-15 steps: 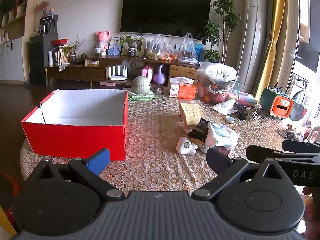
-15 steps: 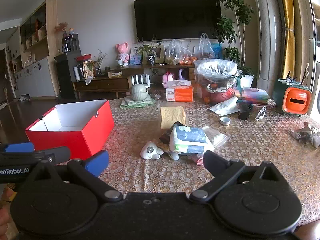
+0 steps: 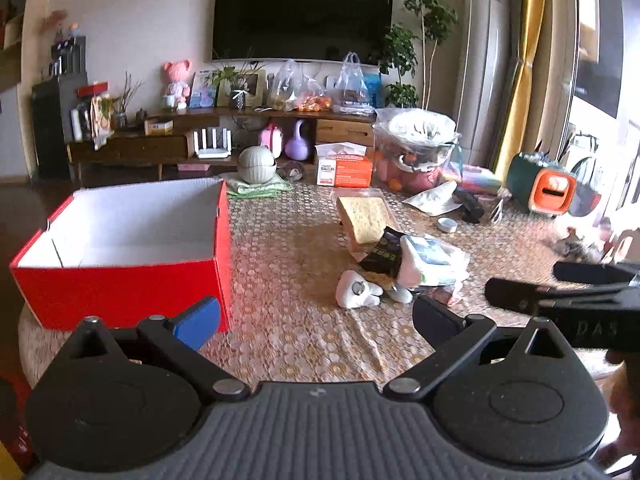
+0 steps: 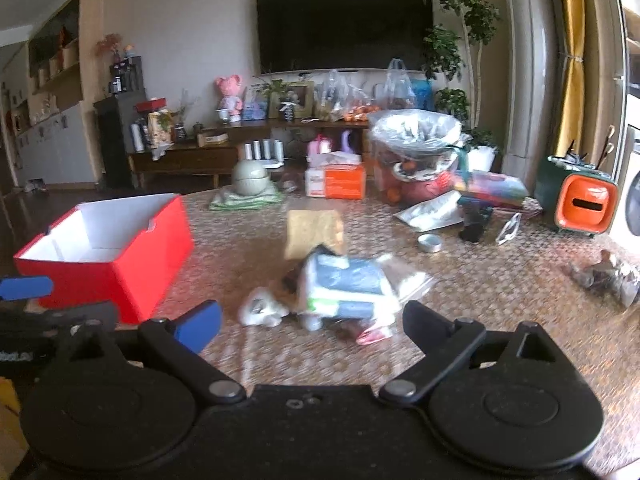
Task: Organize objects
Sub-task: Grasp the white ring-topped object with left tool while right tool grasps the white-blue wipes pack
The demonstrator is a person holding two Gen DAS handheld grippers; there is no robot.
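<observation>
Both grippers have edged nearer the clutter since the earlier frame, the right wrist view now smeared by motion; nothing on the table has shifted. Largest of all, the red cardboard box point(image 3: 124, 280) sits open and empty on the patterned tablecloth point(image 3: 288, 264), and it serves as the landmark. To its right, apart from its wall, lies the heap to be sorted: a white-and-blue tissue pack point(image 3: 430, 260), a tan sponge-like slab point(image 3: 366, 220) behind it, a dark sachet point(image 3: 382, 254), and, nearest the box, a small white figurine point(image 3: 356, 290). The left gripper point(image 3: 316, 318) is spread wide with nothing between its fingers; the right gripper point(image 4: 312, 322) likewise stands spread and empty. Probably best to take the tissue pack first, straddling its narrower width squarely before closing.
</observation>
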